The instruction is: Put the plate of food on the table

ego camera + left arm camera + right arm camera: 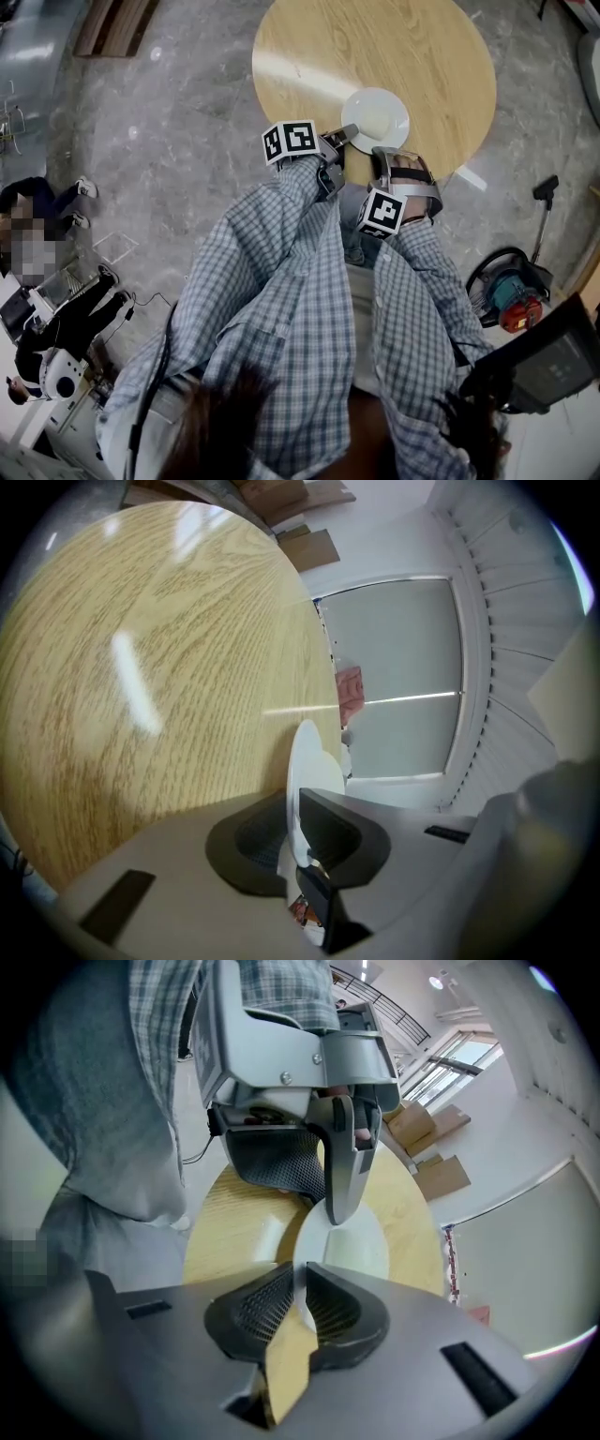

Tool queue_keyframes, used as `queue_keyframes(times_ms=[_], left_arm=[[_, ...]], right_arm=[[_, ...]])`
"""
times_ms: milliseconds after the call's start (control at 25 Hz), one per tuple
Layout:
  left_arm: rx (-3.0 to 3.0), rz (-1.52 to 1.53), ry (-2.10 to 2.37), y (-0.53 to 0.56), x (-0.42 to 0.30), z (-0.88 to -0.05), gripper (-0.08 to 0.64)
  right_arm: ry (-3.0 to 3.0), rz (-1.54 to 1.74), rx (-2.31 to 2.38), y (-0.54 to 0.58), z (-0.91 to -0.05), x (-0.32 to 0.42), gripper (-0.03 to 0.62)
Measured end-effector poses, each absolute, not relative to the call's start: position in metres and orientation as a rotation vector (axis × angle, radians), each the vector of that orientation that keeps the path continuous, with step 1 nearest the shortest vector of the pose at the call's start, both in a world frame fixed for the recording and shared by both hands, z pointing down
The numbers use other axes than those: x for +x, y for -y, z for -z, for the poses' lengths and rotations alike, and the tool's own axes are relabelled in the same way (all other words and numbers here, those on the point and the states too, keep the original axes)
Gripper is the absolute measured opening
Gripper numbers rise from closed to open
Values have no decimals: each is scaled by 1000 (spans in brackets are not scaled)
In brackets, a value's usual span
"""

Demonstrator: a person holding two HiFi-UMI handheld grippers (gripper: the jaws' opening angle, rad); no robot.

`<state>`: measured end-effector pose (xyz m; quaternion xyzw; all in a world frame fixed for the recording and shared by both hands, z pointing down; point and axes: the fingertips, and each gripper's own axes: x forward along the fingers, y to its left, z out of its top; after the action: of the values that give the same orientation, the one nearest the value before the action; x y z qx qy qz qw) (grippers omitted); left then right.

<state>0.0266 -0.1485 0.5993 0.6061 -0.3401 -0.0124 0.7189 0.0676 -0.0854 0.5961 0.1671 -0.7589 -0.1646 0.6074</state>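
A white plate (377, 114) lies over the near part of the round wooden table (309, 56); no food shows on it. My left gripper (345, 135) is shut on the plate's left near rim. In the left gripper view the plate (306, 761) stands edge-on between the closed jaws of the left gripper (298, 810). My right gripper (390, 153) is shut on the near rim. In the right gripper view the right gripper (302, 1288) pinches the plate (349, 1246), and the left gripper (339, 1206) bites the opposite rim. Whether the plate touches the table I cannot tell.
The table's near edge (450, 178) runs just under my grippers. A red and teal machine (508, 292) with a hose stands on the stone floor at the right. People (56, 319) are at the far left. Cardboard boxes (436, 1152) lie beyond the table.
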Motion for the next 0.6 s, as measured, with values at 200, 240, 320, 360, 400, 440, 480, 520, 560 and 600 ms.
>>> queue_keyframes(times_ms=[200, 240, 320, 360, 400, 440, 480, 520, 560, 600], left_arm=[[1349, 10, 734, 149, 25, -596, 31], [1349, 8, 730, 148, 25, -596, 35], [1346, 4, 729, 146, 23, -596, 35], [1344, 3, 732, 145, 22, -597, 35], [1343, 1, 733, 144, 22, -597, 35], [1340, 0, 732, 143, 21, -597, 35], [1339, -1, 731, 142, 21, -597, 35], [1338, -2, 731, 141, 20, -596, 34], [1338, -1, 733, 141, 19, -596, 35], [1338, 0, 736, 140, 18, -596, 34]], right_arm=[[1763, 361, 392, 94, -594, 65, 48], [1761, 358, 393, 96, -594, 66, 48], [1761, 349, 393, 98, -595, 66, 48], [1763, 341, 391, 98, -596, 67, 48], [1765, 331, 390, 97, -598, 67, 48], [1769, 317, 392, 97, -599, 67, 49], [1775, 299, 396, 98, -599, 67, 49], [1782, 278, 398, 98, -600, 67, 49], [1790, 258, 397, 98, -601, 67, 49], [1797, 243, 393, 98, -602, 67, 49]])
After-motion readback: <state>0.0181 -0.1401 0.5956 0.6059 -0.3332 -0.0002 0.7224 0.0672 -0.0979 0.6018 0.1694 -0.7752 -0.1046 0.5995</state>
